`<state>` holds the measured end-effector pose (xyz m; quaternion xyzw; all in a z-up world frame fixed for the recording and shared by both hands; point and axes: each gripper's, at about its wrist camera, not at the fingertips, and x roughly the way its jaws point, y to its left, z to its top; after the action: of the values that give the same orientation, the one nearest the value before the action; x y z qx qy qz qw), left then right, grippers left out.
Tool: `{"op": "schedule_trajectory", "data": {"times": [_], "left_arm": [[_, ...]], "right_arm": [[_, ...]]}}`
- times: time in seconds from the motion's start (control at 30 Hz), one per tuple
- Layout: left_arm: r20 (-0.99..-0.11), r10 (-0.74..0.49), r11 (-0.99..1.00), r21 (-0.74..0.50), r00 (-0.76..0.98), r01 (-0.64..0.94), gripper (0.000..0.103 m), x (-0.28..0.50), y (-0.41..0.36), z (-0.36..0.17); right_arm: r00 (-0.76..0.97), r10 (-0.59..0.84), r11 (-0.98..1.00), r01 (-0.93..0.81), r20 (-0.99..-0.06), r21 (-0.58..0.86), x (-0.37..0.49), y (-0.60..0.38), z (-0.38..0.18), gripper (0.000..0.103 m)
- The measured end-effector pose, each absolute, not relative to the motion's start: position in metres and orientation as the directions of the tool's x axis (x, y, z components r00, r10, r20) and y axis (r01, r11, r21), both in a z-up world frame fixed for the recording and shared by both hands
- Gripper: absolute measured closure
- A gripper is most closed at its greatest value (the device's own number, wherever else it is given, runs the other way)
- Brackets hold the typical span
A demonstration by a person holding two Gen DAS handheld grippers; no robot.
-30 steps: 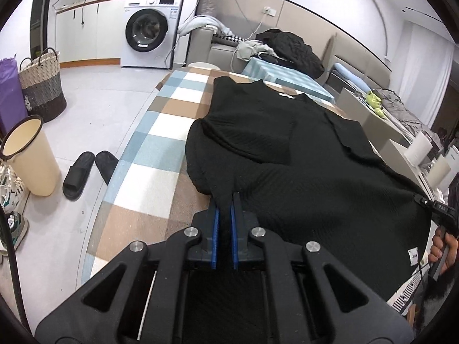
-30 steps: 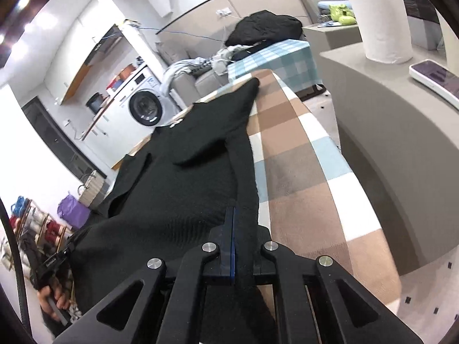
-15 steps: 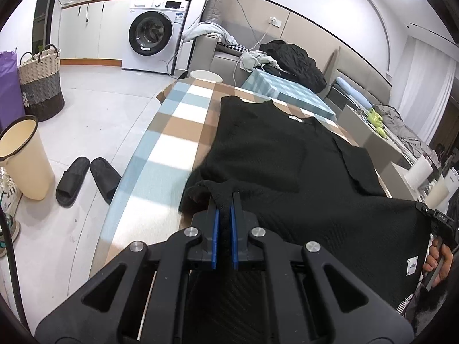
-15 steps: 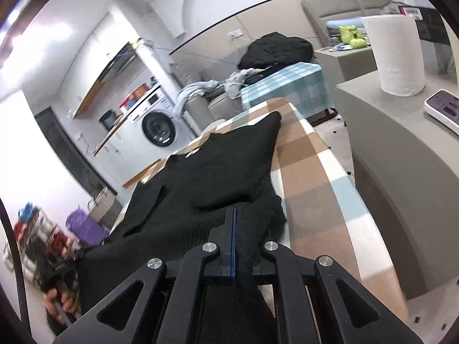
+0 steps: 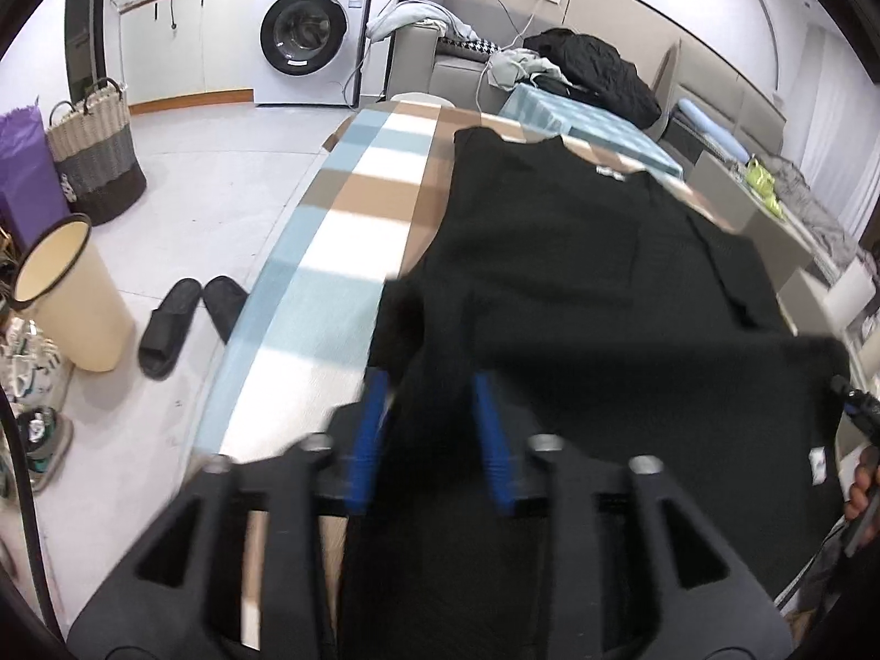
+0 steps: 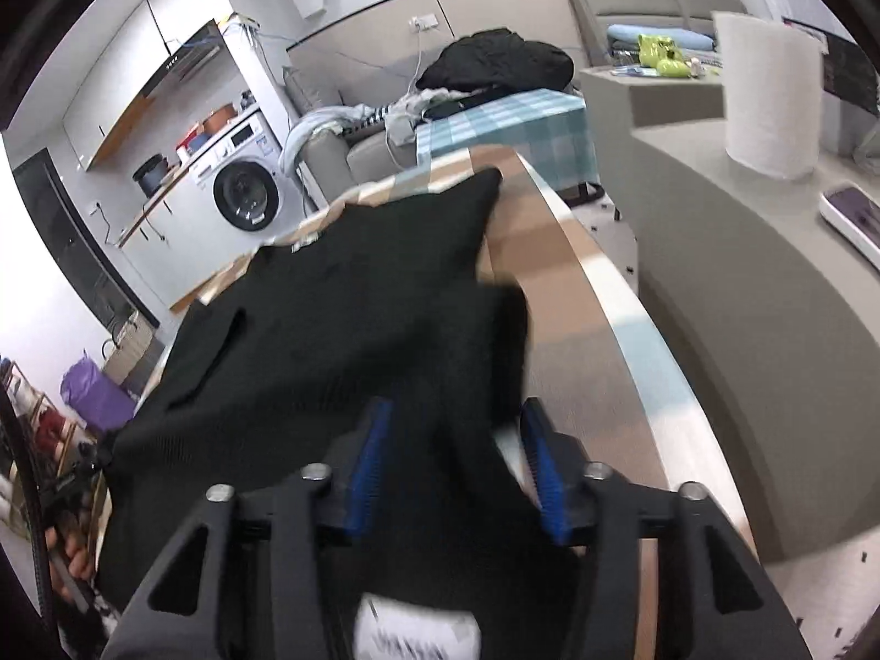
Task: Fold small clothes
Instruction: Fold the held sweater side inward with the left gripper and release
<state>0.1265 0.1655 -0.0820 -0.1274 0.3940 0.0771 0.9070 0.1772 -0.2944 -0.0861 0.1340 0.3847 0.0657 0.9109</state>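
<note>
- Left wrist view: the left gripper (image 5: 429, 412) is spreading its blue fingers (image 5: 369, 429), which have just been opening, with black cloth lying loose between them. The black garment (image 5: 577, 275) is lying flat along the checked bench (image 5: 352, 220).
- Right wrist view: the right gripper (image 6: 456, 451) is likewise parting its fingers (image 6: 369, 467) around the garment's (image 6: 357, 319) folded-over edge, pressing nothing.
</note>
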Motion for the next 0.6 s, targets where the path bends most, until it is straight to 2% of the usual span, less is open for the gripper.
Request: {"op": "schedule_trajectory", "data": {"times": [0.03, 0.07, 0.37, 0.4, 0.43, 0.47, 0.53, 0.6], "left_arm": [[-0.734, 0.047, 0.956, -0.164, 0.678, -0.244, 0.055, 0.120, 0.165, -0.083], [-0.737, 0.051, 0.957, -0.158, 0.674, -0.245, 0.054, 0.115, 0.164, -0.085], [-0.776, 0.010, 0.966, -0.157, 0.630, -0.208, 0.054, 0.096, 0.154, -0.102], [-0.776, 0.007, 0.966, -0.157, 0.630, -0.204, 0.057, 0.096, 0.152, -0.103], [-0.772, 0.012, 0.967, -0.153, 0.636, -0.204, 0.067, 0.095, 0.152, -0.104], [-0.769, 0.022, 0.967, -0.147, 0.638, -0.209, 0.072, 0.096, 0.152, -0.104], [-0.766, 0.027, 0.963, -0.152, 0.642, -0.221, 0.093, 0.097, 0.155, -0.105], [-0.762, 0.009, 0.959, -0.178, 0.648, -0.223, 0.099, 0.097, 0.159, -0.106]], "right_arm": [[0.685, 0.229, 0.954, -0.017, -0.692, 0.299, 0.170, -0.299, -0.089, 0.052], [0.669, 0.226, 0.956, -0.013, -0.708, 0.293, 0.163, -0.303, -0.092, 0.051], [0.643, 0.216, 0.971, -0.065, -0.735, 0.229, 0.130, -0.311, -0.108, 0.051], [0.646, 0.217, 0.971, -0.066, -0.732, 0.229, 0.131, -0.311, -0.109, 0.051], [0.646, 0.211, 0.972, -0.062, -0.733, 0.225, 0.133, -0.311, -0.111, 0.051], [0.648, 0.207, 0.973, -0.058, -0.733, 0.223, 0.134, -0.310, -0.112, 0.051], [0.652, 0.206, 0.974, -0.061, -0.729, 0.220, 0.139, -0.306, -0.111, 0.051], [0.656, 0.198, 0.976, -0.063, -0.729, 0.209, 0.143, -0.303, -0.111, 0.056]]}}
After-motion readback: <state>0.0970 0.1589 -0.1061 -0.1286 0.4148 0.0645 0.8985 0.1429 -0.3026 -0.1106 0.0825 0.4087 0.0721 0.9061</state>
